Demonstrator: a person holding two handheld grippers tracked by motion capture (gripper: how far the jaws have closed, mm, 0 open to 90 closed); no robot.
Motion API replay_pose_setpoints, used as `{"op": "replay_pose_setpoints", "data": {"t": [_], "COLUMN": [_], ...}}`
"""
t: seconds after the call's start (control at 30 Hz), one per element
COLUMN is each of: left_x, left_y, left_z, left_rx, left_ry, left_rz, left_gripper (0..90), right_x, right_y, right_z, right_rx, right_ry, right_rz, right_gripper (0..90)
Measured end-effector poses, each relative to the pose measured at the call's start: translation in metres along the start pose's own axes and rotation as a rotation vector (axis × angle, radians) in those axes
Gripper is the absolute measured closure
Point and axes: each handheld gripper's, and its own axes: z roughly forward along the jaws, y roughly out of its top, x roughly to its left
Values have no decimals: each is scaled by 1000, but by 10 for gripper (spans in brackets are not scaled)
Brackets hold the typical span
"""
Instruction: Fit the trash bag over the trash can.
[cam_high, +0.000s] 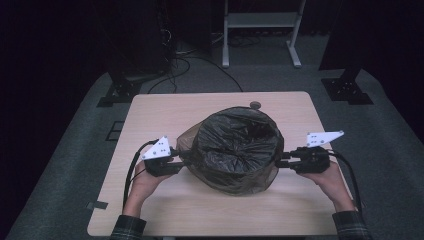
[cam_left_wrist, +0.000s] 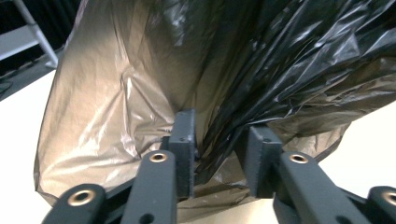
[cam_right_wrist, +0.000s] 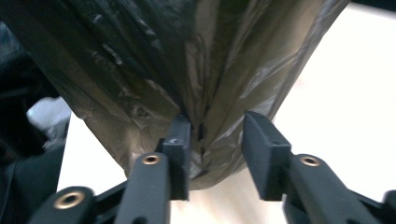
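- A dark bag (cam_high: 235, 150) is sitting near the middle of the counter (cam_high: 165, 107), its mouth gaping upward and its plastic crumpled.
- The left gripper (cam_high: 176, 159) is lying at the bag's 9 o'clock side, held in the person's left hand (cam_high: 146, 181).
- In the left gripper view its fingers (cam_left_wrist: 183, 149) are standing partly apart, with a fold of the bag (cam_left_wrist: 196, 79) hanging between them; the film is lying against the left finger, while the right finger is showing a gap to it, so the plastic is not being pinched.
- The right gripper (cam_high: 283, 160) is sitting at the bag's 3 o'clock side, in the right hand (cam_high: 330, 182).
- In the right gripper view its fingers (cam_right_wrist: 180, 149) are also standing partly apart; a pleat of the bag (cam_right_wrist: 154, 60) is dropping between them and brushing the left finger, with clear space before the right one.
- Both grippers are pointing inward at the bag from opposite sides, level with its lower half.
- A small round thing (cam_high: 255, 105) is lying on the counter at the bag's 12 o'clock.
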Motion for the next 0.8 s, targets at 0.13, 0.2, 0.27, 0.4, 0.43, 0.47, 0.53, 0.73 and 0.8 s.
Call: {"op": "replay_pose_setpoints", "data": {"t": [0.13, 0.2, 0.27, 0.4, 0.43, 0.47, 0.53, 0.73, 0.8], "left_x": [-1, -1, 0, 1, 1, 2, 2, 4, 3], "left_y": [4, 5, 5, 4, 4, 3, 2, 14, 22], "left_z": [-5, -7, -8, -8, -8, -8, -10, -31, -36], "left_rx": [-33, -35, -29, 0, 7, 15, 9, -107, -123], "left_ry": [-2, 8, 10, 22, 25, 28, 30, -14, -16], "left_rz": [-5, -2, -3, 2, 4, 3, 1, -28, -15], "left_gripper": [605, 604, 604, 602, 602, 602, 583, 468, 416], "right_x": [-3, -5, -4, -5, -5, -5, -5, -1, 0], "right_y": [14, 18, 18, 6, 4, 3, 3, 21, 33], "right_z": [-20, -29, -35, -48, -51, -54, -60, -73, -68], "right_rx": [-56, -71, -28, 22, 17, 13, -3, -111, -134], "right_ry": [-34, -32, -56, -80, -84, -84, -87, -60, -35], "right_rz": [-6, -6, -9, 9, 11, 13, 11, -14, -26], "right_gripper": [535, 502, 493, 481, 477, 476, 466, 420, 410]}}
